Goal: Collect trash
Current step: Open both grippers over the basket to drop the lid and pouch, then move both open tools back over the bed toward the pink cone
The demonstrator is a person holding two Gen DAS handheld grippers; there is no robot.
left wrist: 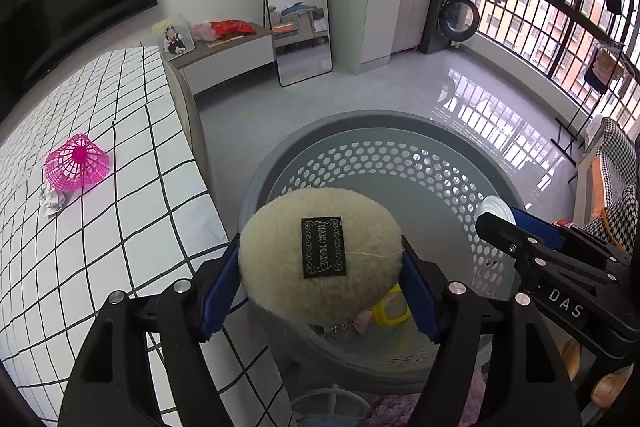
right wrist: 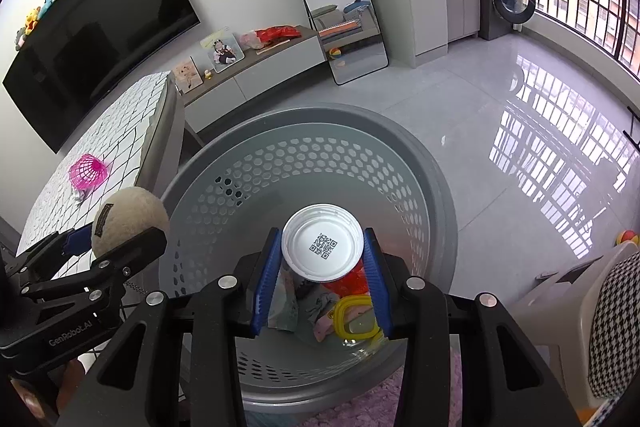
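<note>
My left gripper (left wrist: 320, 263) is shut on a cream fuzzy pad (left wrist: 320, 255) with a black label, held over the near rim of the grey perforated basket (left wrist: 400, 123); the pad also shows in the right wrist view (right wrist: 130, 215). My right gripper (right wrist: 322, 255) is shut on a white-bottomed cup (right wrist: 322, 245) with a QR code, held over the inside of the basket (right wrist: 320, 115). Wrappers and a yellow-rimmed lid (right wrist: 354, 319) lie on the basket bottom. A pink net (left wrist: 77, 163) and a crumpled paper (left wrist: 52, 199) lie on the checked table (left wrist: 132, 131).
The checked table stands left of the basket. A TV (right wrist: 100, 39), a low cabinet (right wrist: 260, 67) and a leaning mirror (right wrist: 344, 27) line the far wall. A houndstooth chair (right wrist: 616, 323) is at the right. Glossy floor (right wrist: 500, 115) lies beyond the basket.
</note>
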